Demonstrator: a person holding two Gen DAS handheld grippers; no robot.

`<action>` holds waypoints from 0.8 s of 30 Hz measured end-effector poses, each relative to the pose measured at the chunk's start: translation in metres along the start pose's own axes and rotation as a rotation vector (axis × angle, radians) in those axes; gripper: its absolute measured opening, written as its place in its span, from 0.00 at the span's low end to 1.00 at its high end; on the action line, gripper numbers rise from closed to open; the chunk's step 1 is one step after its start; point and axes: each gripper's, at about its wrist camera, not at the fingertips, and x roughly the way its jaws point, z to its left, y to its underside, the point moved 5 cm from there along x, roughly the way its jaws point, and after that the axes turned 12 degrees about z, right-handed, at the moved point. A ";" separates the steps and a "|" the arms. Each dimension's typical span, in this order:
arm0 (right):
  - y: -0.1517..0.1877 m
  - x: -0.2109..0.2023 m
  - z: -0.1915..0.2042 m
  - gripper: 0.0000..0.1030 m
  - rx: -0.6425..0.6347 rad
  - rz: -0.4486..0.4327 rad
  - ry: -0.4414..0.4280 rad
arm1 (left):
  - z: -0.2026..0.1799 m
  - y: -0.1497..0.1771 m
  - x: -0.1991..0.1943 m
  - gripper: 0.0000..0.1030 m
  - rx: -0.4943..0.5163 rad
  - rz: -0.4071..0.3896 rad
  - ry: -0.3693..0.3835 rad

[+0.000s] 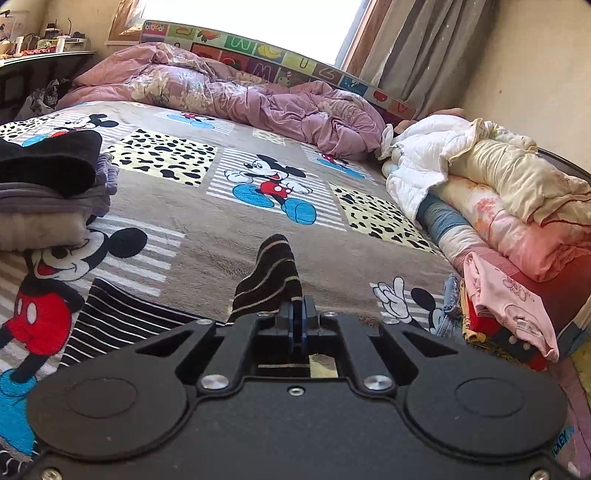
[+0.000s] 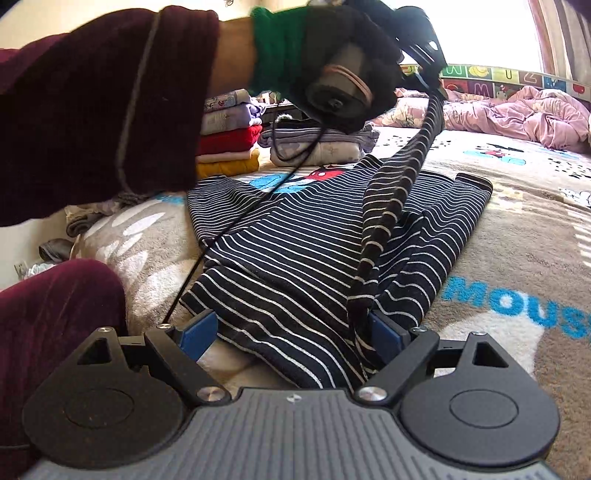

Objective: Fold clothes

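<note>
On the Mickey-print bed (image 1: 332, 258), the left gripper (image 1: 298, 314) pinches the black white-striped shirt (image 2: 295, 258); the right gripper (image 2: 291, 332) gapes around its hem, folded stacks (image 2: 229, 147) beyond.

Overexposed window (image 1: 251, 22) glare, fisheye-warped edges.

My left gripper (image 1: 298, 325) is matte black, with blue pads, round silver bolts and two circular recesses on its flat body. My right gripper (image 2: 291, 332) has a ribbed grey deck and blue fingers (image 2: 197, 332). My sleeve (image 2: 92, 110) is maroon corduroy (green cuff, black glove (image 2: 369, 51) beyond), trailed by a thin black cable (image 2: 221, 236).
</note>
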 end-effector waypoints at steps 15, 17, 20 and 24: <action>0.003 -0.017 -0.020 0.84 0.125 -0.033 -0.089 | -0.020 0.017 0.072 0.01 0.132 0.086 -0.194; 0.003 -0.017 -0.021 0.84 0.128 -0.032 -0.091 | -0.024 0.020 0.080 0.01 0.158 0.097 -0.220; 0.003 -0.017 -0.023 0.84 0.132 -0.031 -0.094 | -0.029 0.024 0.090 0.01 0.193 0.112 -0.253; 0.003 -0.019 -0.024 0.84 0.137 -0.032 -0.096 | -0.034 0.029 0.107 0.02 0.224 0.152 -0.281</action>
